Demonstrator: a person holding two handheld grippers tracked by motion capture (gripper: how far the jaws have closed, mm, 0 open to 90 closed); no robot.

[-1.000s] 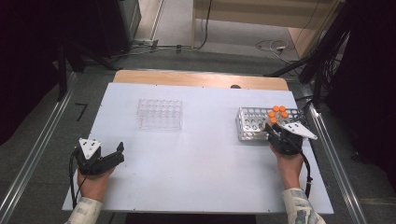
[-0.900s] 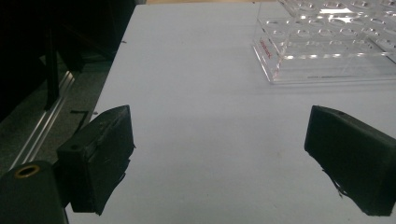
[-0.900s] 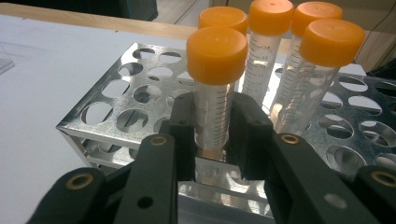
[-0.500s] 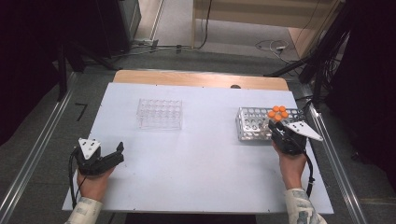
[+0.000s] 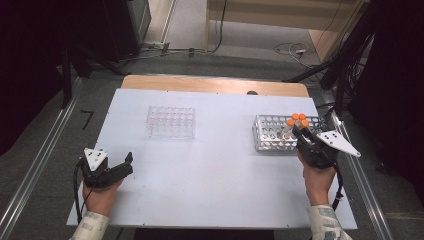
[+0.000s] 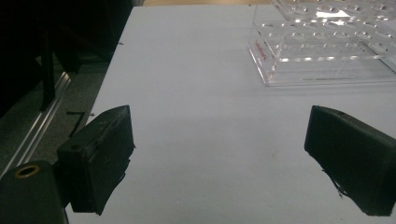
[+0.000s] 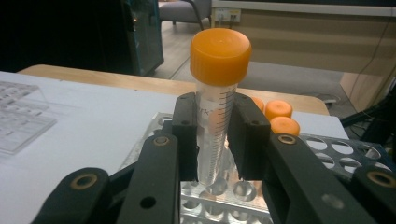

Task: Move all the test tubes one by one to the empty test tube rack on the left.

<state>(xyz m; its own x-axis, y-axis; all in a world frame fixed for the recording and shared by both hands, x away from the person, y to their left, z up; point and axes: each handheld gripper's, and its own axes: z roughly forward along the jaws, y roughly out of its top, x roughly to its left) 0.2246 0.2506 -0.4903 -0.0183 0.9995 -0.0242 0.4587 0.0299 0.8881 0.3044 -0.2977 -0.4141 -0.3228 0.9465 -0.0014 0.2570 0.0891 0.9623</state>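
My right gripper (image 5: 296, 131) (image 7: 215, 135) is shut on a clear graduated tube with an orange cap (image 7: 219, 84) (image 5: 291, 122). It holds the tube upright, with the tube's tip just above the holes of the grey perforated rack (image 5: 272, 136) (image 7: 334, 149). Three more orange-capped tubes (image 5: 302, 118) (image 7: 279, 109) stand in that rack behind the held one. At the front left my left gripper (image 5: 129, 163) (image 6: 219, 154) rests on the table, open, with nothing between its jaws. An empty clear plastic rack (image 5: 171, 121) (image 6: 327, 51) lies ahead of it.
The white tabletop (image 5: 215, 170) has a wooden strip (image 5: 215, 85) along its far edge. Metal rails (image 5: 362, 175) run along both sides. Dark equipment and cables stand on the floor beyond.
My right gripper has risen with the tube, drawing it up out of the grey rack. The left gripper has stayed where it was.
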